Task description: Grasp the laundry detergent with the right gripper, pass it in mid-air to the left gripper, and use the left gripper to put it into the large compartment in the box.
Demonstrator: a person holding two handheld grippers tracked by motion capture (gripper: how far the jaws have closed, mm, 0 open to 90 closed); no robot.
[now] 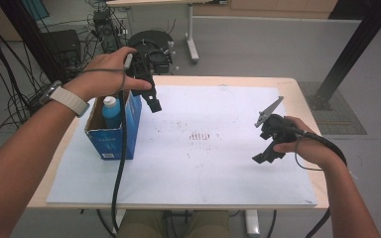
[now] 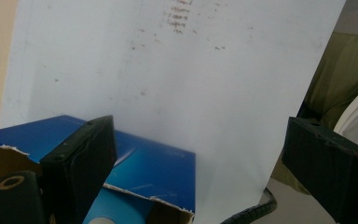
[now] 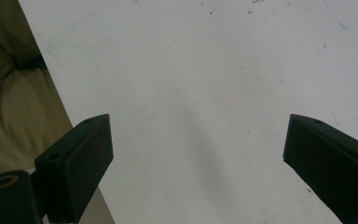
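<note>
A blue box (image 1: 113,130) stands on the white sheet (image 1: 213,163) that covers the tabletop (image 1: 302,94). The box is open at the top. A blue bottle (image 1: 110,112) with a white cap stands upright inside it.

The left gripper (image 1: 151,101) hangs just above the box, over its far right corner. Its jaws are wide open and hold nothing. In the left gripper view, the torn edge of the box (image 2: 149,172) lies low between the jaws, close to the left jaw. A bit of the bottle cap (image 2: 103,219) peeks up at the bottom.

The right gripper (image 1: 265,156) is well apart from the box, on the other side of the sheet. Its jaws are wide open too and hold nothing. In the right gripper view, bare white sheet (image 3: 196,107) lies between them.
</note>
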